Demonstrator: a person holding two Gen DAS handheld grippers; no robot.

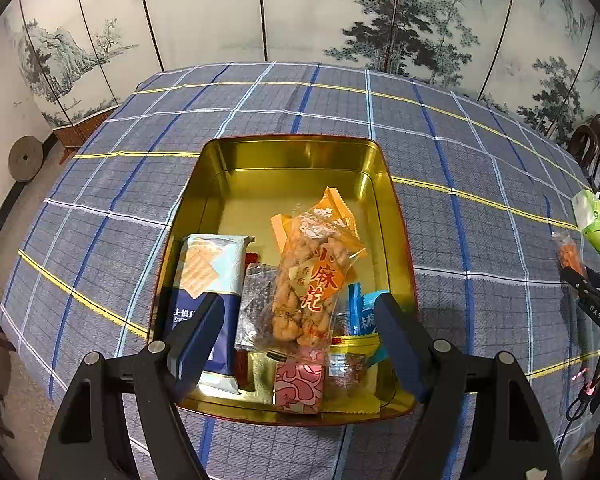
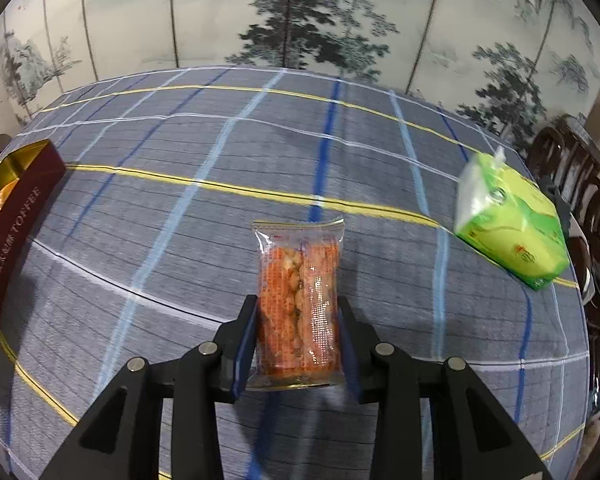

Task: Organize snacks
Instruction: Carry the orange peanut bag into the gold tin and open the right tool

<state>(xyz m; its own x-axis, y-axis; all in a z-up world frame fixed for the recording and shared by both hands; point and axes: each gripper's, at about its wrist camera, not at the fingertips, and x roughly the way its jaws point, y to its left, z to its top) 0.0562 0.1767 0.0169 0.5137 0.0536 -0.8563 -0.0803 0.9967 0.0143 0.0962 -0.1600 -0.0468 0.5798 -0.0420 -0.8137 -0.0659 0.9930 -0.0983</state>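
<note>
While the left gripper (image 1: 300, 312) hung with jaws apart over the tin (image 1: 396, 216), the right gripper (image 2: 298, 320) clamped an orange snack packet (image 2: 298, 300) — long axis along its fingers — with the tin well off to its left.

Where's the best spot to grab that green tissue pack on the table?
Grip the green tissue pack across its narrow width at mid-length, coming from above. It lies flat on the tablecloth, apart from everything, and its soft sides should compress.
</note>
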